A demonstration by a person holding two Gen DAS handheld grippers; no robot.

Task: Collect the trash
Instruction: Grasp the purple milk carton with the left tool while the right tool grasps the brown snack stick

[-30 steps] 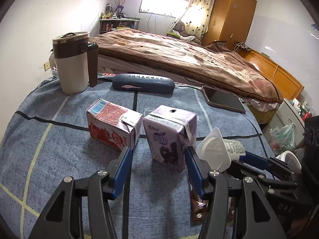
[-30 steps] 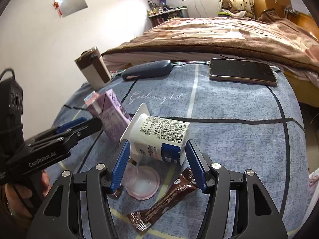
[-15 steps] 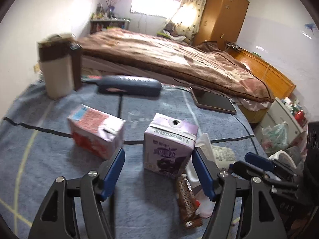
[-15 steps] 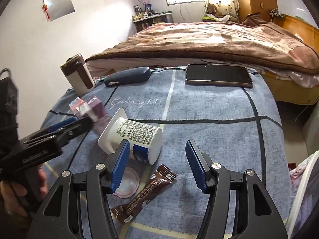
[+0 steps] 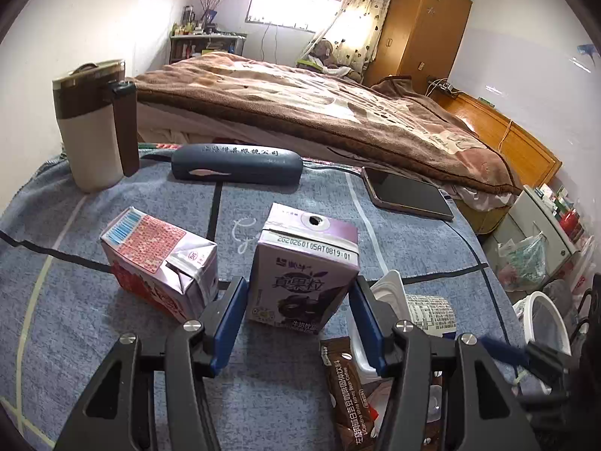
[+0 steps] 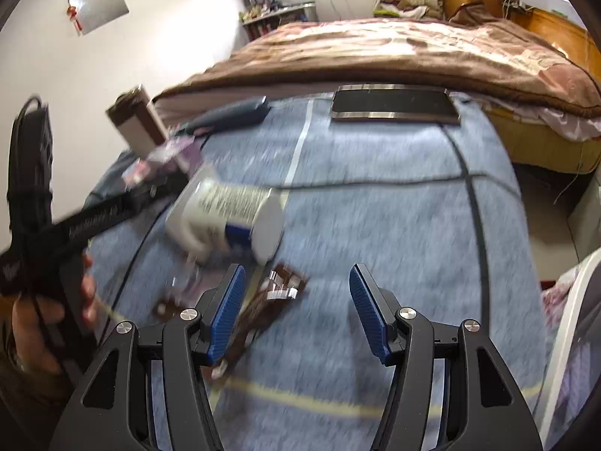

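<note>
Standing upright between the closing pads of the left tool (image 5: 298, 314), a purple rectangular milk carton (image 5: 306, 274) is bracketed, not visibly pinched; the right tool (image 6: 296, 310) is spread, empty.

A purple carton (image 5: 304, 274) stands upright at the centre of the left wrist view, a punched straw hole in its top and a date code along the front edge. To its left a red-and-white carton (image 5: 159, 263) lies tipped on its side, its folded end facing the camera. At lower right a white yogurt cup (image 5: 417, 306) lies on its side with its printed label up. Below it a brown wrapper (image 5: 347, 387) lies flat on the counter (image 5: 394, 236), lengthwise toward the bottom edge.
</note>
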